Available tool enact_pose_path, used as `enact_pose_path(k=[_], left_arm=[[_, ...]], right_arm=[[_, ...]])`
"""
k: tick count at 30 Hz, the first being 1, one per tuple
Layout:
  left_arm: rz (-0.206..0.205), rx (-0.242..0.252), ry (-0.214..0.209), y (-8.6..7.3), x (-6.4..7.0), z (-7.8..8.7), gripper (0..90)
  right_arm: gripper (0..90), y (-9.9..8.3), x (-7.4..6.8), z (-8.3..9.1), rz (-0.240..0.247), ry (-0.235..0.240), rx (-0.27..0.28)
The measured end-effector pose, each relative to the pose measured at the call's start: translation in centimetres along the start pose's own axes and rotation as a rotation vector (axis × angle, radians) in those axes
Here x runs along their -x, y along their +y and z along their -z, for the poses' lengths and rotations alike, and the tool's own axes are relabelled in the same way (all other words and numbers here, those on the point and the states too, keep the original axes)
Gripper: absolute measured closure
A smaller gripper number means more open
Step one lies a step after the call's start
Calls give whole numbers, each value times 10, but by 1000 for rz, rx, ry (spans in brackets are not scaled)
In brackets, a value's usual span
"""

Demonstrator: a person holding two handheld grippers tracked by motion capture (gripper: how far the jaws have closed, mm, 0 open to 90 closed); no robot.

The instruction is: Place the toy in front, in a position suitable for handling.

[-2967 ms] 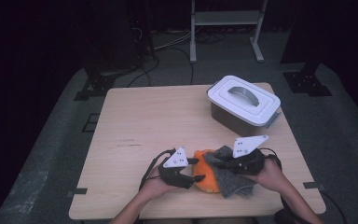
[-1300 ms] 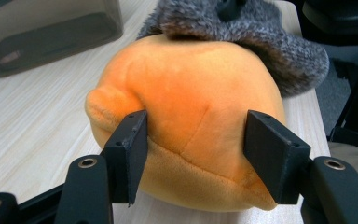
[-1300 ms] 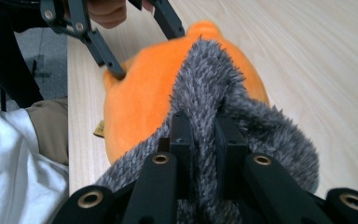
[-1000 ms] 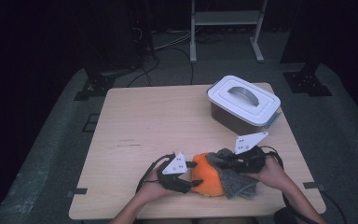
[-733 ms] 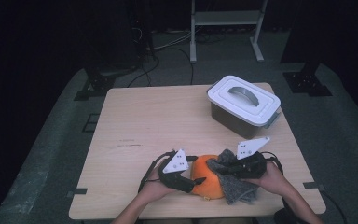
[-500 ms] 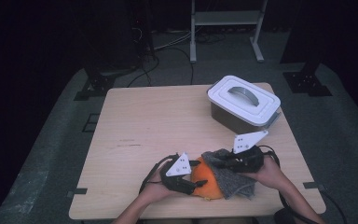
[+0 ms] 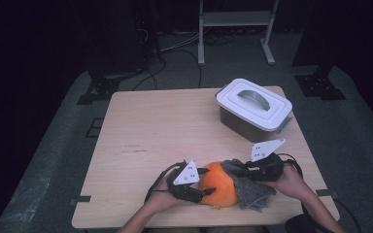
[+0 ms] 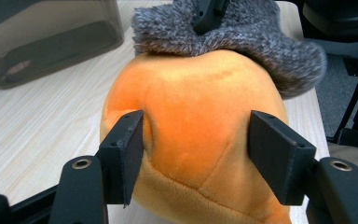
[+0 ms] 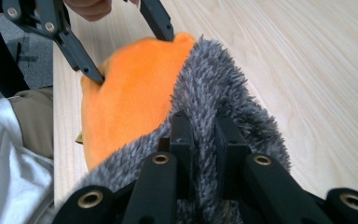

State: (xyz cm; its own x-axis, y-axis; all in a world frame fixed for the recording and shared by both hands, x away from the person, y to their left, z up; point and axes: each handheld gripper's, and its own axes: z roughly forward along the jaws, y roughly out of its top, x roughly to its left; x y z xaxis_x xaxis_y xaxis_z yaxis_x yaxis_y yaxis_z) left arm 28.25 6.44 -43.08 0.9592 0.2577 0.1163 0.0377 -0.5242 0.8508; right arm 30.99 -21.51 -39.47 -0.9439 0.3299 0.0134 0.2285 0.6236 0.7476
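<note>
At the near edge of the desk (image 7: 141, 126), close to the person, an orange plush toy (image 7: 218, 189) lies with a grey fuzzy cloth (image 7: 250, 189) draped over its right side. The left gripper (image 7: 201, 187) straddles the toy, its jaws spread to either side of the rounded orange body and pressing into the soft fabric, so it steadies the toy without squeezing it flat. The right gripper (image 7: 238, 171) has its jaws pinched together on a fold of the grey cloth, seen close in the right gripper view, where the pile bunches between them. The step in hand looks like working the cloth over the toy, or off it; which of the two cannot be told from the grip alone. The next move probably calls for the left gripper to brace the toy while the right draws the cloth along it, pulling low and evenly so the toy does not roll. The toy is smooth, bright orange, seamed and yielding; the cloth is shaggy and dark grey. Farther back on the right of the desk stands a grey storage box with a white lid (image 7: 254, 108), shut and well apart from the work.
</note>
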Motion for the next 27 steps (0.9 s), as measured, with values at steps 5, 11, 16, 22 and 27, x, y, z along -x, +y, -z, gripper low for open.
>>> enact_pose_path(k=[5,11,16,22,27], left_arm=[[13,-10,6,-4,-3,3,369],[38,29,27,-6,-8,7,334],[130,8,24,-8,-14,1,178],[64,7,13,-4,-6,-1,331],[-5,-9,25,-2,0,1,354]], right_arm=[[789,19,-9,-7,46,23,31],[789,6,-4,-10,-15,42,61],[791,-4,-12,-15,-36,60,102],[792,-1,-10,-3,-20,62,73],[791,34,-16,-10,78,41,44]])
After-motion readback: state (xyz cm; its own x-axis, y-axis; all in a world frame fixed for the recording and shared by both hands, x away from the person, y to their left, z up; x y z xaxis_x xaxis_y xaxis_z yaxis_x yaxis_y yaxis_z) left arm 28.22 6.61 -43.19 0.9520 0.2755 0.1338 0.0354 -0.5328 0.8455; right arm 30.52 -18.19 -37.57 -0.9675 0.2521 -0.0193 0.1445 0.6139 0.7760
